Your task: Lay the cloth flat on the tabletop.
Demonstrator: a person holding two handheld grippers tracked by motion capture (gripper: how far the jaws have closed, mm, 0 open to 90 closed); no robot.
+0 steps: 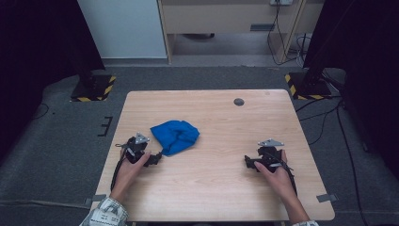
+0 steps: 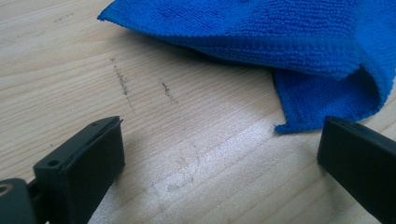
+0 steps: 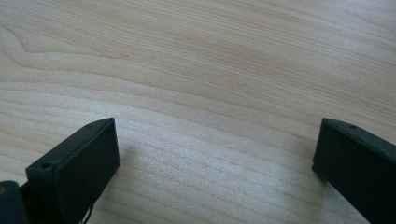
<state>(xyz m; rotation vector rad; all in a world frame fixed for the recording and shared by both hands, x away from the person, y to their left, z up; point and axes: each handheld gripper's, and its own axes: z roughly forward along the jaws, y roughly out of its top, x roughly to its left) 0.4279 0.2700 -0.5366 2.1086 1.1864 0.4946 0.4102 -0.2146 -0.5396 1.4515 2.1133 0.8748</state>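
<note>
Cloth (image 1: 175,136), crumpled, long axis diagonal, near corner toward left gripper (image 1: 151,159).

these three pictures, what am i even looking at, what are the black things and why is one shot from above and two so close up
A person sits at a wooden table and holds a hand tool in each hand. Each tool ends in a pair of black tongs that can pinch things.

The high view comes from a fixed camera above the table. In it you see the left tongs, the right tongs, and a crumpled blue cloth lying on the table.

The two close pictures come from small cameras that ride on the tools and look along the tongs. In the left gripper view, the left tongs stand wide open just short of a corner of the cloth, not touching it. In the right gripper view, the right tongs are open over bare wood.

Nothing is held.
</note>
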